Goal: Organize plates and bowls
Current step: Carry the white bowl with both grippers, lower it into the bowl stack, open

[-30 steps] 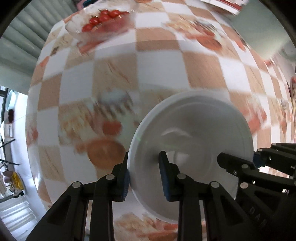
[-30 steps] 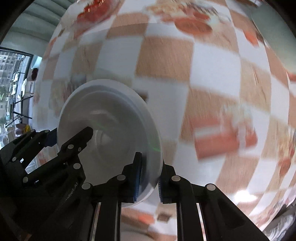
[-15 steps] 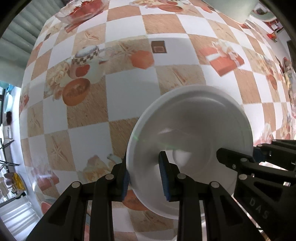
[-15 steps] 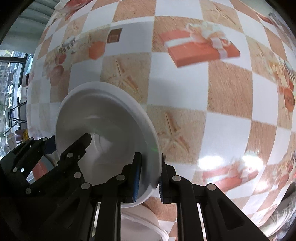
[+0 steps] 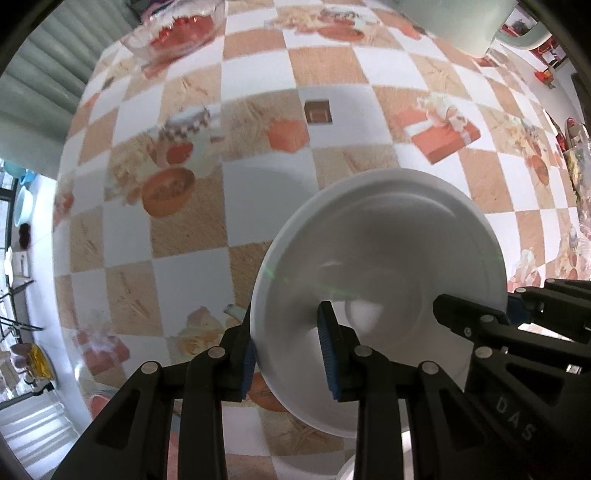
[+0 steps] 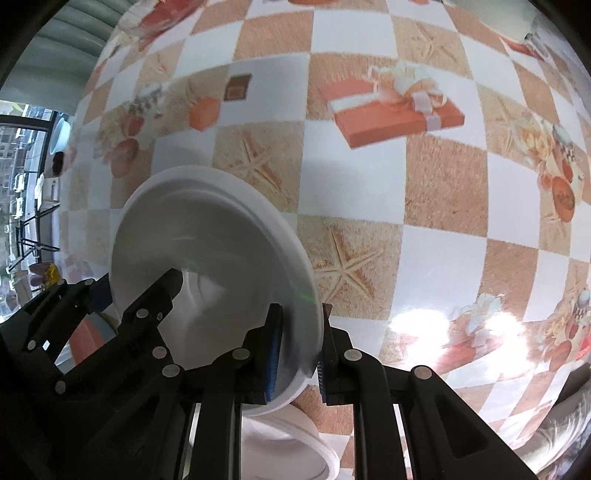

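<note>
A white plate (image 5: 384, 266) is held in the air above the checked tablecloth by both grippers. My left gripper (image 5: 290, 363) is shut on its left rim. My right gripper (image 6: 297, 354) is shut on its right rim, and the plate (image 6: 210, 254) fills the left of the right wrist view. Each gripper shows in the other's view, the right one (image 5: 491, 321) at the plate's far edge. Another white dish (image 6: 295, 450) lies on the table below the plate, mostly hidden by the fingers.
The table carries a checked orange and white cloth (image 5: 258, 147) with printed gifts and starfish. A clear bowl of red fruit (image 5: 181, 29) stands at the far left. A pale green chair back (image 5: 469, 18) is at the far right edge.
Both grippers have carried the plate towards the near side of the table. The fruit bowl has slid away to the top of the view, and a second white dish has come into view underneath.
</note>
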The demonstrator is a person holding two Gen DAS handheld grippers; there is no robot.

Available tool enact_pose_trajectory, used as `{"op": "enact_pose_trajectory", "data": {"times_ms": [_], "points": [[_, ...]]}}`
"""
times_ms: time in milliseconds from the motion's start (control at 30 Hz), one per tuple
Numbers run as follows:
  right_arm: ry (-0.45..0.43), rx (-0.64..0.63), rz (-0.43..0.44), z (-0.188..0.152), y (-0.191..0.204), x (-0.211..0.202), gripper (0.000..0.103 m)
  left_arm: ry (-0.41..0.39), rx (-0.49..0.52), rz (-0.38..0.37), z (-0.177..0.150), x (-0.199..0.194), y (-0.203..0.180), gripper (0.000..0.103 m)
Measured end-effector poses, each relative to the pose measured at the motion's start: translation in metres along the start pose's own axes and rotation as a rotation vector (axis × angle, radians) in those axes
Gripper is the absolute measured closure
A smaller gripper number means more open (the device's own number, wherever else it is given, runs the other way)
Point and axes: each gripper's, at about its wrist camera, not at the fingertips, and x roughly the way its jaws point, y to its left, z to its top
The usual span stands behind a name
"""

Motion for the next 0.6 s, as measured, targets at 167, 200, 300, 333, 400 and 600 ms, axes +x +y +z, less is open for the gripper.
{"op": "enact_pose_trajectory", "data": {"times_ms": [167, 200, 300, 333, 400, 600], "points": [[-0.031, -0.003, 0.001, -0.001, -0.004, -0.029, 0.085, -0.044, 0.022, 0.002, -0.004, -0.030, -0.005, 0.071], [-0.036, 0.001, 0.002, -0.006, -0.005, -0.033, 0.085, -0.049, 0.027, 0.002, -0.006, -0.035, -0.006, 0.071], [-0.044, 0.016, 0.003, -0.013, -0.011, -0.051, 0.085, -0.071, 0.050, 0.000, -0.015, -0.051, -0.012, 0.071], [-0.043, 0.022, 0.003, -0.015, -0.011, -0.061, 0.085, -0.075, 0.060, -0.001, -0.018, -0.056, -0.015, 0.071], [-0.039, 0.035, 0.002, -0.025, -0.016, -0.069, 0.085, -0.081, 0.082, -0.004, -0.029, -0.062, -0.021, 0.071], [-0.014, 0.058, -0.012, -0.066, -0.016, -0.066, 0.085, -0.066, 0.144, -0.028, -0.056, -0.069, -0.031, 0.071]]}}
